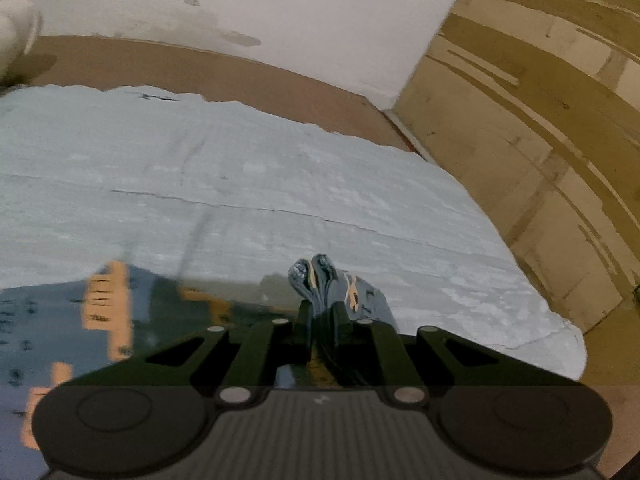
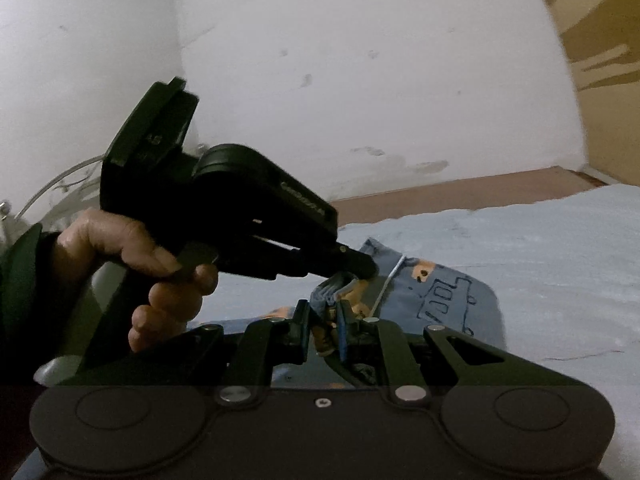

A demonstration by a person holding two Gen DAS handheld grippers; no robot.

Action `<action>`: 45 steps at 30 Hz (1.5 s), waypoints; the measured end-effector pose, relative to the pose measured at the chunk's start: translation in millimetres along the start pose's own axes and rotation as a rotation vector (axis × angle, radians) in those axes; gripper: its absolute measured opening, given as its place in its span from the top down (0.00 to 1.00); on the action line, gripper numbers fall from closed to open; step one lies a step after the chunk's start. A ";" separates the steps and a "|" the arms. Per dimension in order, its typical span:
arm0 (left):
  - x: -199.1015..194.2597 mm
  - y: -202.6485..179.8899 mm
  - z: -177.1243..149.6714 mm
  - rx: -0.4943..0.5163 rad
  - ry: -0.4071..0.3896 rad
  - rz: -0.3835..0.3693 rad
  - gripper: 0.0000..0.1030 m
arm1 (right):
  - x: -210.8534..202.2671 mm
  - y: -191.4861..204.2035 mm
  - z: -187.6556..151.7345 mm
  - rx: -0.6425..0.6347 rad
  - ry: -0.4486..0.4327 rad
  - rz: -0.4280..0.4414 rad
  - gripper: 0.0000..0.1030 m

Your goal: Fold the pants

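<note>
While both pairs of tongs are closed on cloth, you hold the pants by a bunched edge, lifted off the surface.

Item 1, left tongs: narrow, clamped on a thick gather of blue fabric that stands up between the fingers. In the right wrist view they reach in from the left, your left hand squeezing the trigger grip.

Item 2, right tongs: narrow, pinching a fold of the same garment; the two grips sit close together on one gathered edge.

Item 3, pants: blue cloth, printed with orange figures and a dark outline drawing of a vehicle; a white drawstring hangs near the gather, so you likely hold the waist end. The body trails down onto the pale blue sheet, partly flat, partly slack; in the left wrist view the near portion is blurred.

Item 4, surroundings: brown floor beyond the sheet, white wall, wooden panel to the right.

Step in hand, as judged: carrying a gripped edge across to make a fold. The next move calls for you to bring both grips over the lying part, keep the edge taut and level, lay it square, then release together. How many folds are already made cannot be told.
</note>
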State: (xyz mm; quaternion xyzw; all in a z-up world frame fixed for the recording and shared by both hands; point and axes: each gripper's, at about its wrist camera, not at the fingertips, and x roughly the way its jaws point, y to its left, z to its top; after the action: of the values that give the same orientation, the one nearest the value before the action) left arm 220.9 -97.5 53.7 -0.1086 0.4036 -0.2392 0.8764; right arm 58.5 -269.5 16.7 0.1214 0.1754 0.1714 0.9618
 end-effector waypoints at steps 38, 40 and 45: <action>-20.1 125.3 -70.2 -0.156 -0.052 0.145 0.55 | 25.9 -22.1 -8.0 -0.181 0.150 0.053 0.07; -21.5 118.3 -68.4 -0.133 -0.090 0.203 0.23 | 30.1 -38.0 -3.8 -0.175 0.134 -0.037 0.02; -5.4 108.4 -58.3 -0.076 -0.120 0.337 0.19 | 66.1 -68.1 6.0 -0.246 0.141 -0.231 0.01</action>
State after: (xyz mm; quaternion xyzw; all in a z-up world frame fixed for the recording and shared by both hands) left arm 209.5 -1.1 -22.3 -0.0864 0.3719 -0.0665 0.9218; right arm 138.5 -308.0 -17.4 -0.0306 0.2331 0.0883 0.9680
